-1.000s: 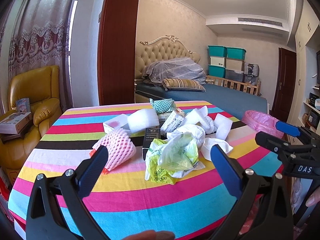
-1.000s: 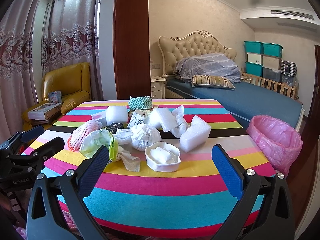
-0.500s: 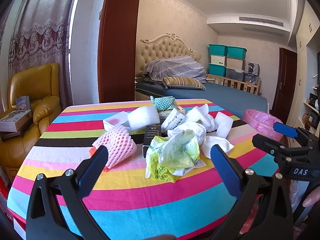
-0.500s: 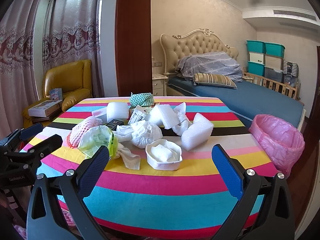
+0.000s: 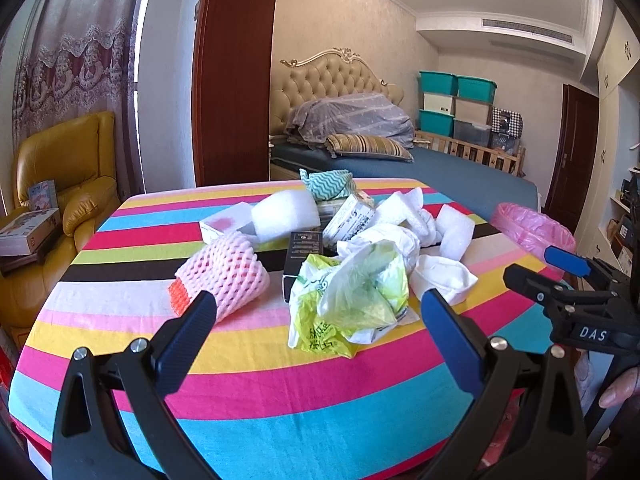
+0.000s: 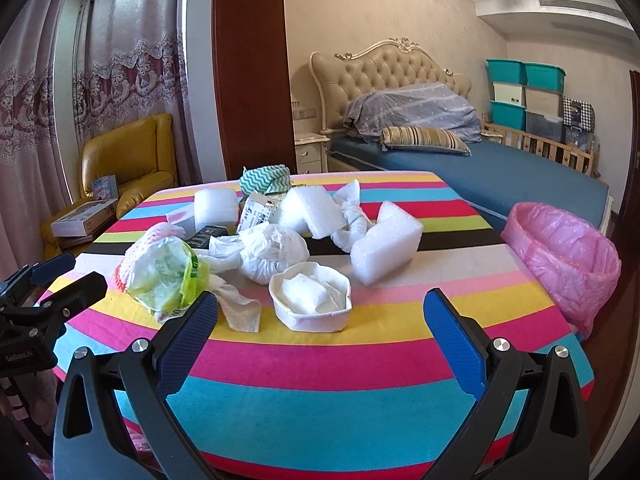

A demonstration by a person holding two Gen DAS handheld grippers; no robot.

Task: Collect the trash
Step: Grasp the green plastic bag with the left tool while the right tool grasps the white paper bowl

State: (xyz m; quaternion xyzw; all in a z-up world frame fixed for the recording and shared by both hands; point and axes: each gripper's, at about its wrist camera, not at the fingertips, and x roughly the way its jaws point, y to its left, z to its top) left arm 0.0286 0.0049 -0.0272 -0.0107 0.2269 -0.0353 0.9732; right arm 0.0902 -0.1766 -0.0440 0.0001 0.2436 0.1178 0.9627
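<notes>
A heap of trash lies mid-table on the striped cloth [image 5: 256, 392]. It holds a green-yellow plastic bag [image 5: 352, 300] [image 6: 164, 276], a pink foam net [image 5: 224, 272], a black carton [image 5: 302, 252], white foam blocks [image 6: 384, 244], a crumpled white bag [image 6: 272, 256] and a white paper cup-shape [image 6: 312, 296]. My left gripper [image 5: 320, 328] hangs open above the near edge, facing the plastic bag, holding nothing. My right gripper [image 6: 320, 324] is open and empty too, in front of the paper cup-shape. A bin lined with a pink bag [image 6: 564, 256] [image 5: 532, 232] stands off the table's right side.
A yellow armchair [image 5: 68, 184] with boxes stands to the left. A bed [image 6: 460, 168] and stacked teal boxes [image 6: 524, 92] are behind. A dark wooden pillar [image 5: 232, 76] rises past the table's far edge. A hand [image 5: 620, 388] shows at the lower right in the left wrist view.
Both grippers have eased a little closer to the heap and shifted slightly; both stay open. Nothing on the table has moved.
</notes>
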